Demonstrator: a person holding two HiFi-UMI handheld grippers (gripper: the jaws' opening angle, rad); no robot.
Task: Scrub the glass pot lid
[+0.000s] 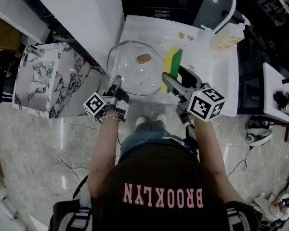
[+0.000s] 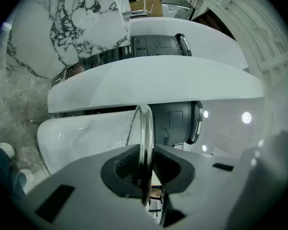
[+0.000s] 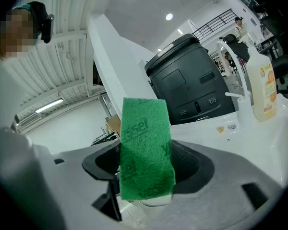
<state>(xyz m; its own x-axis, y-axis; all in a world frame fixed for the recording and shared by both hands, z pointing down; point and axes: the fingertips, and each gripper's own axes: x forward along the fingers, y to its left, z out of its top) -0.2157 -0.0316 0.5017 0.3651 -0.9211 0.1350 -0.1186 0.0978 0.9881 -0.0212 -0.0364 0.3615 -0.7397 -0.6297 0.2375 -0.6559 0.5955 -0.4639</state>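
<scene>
Left gripper (image 2: 145, 169) is clamped on the near rim of the lid (image 1: 135, 76), seen edge-on in its own view; only our head view shows the lid over the sink (image 1: 216, 76) front-left edge. Right gripper (image 3: 146, 171) pinches the sponge (image 3: 145, 143) by the lid's right rim. We have basin room rightward; bottle (image 1: 226, 38) sits at the back-right corner.

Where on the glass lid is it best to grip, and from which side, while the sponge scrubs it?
Grip the thin rim of the glass lid from the person's side, as the left tongs do: it fits between them, leaving the dome clear for the sponge.
</scene>
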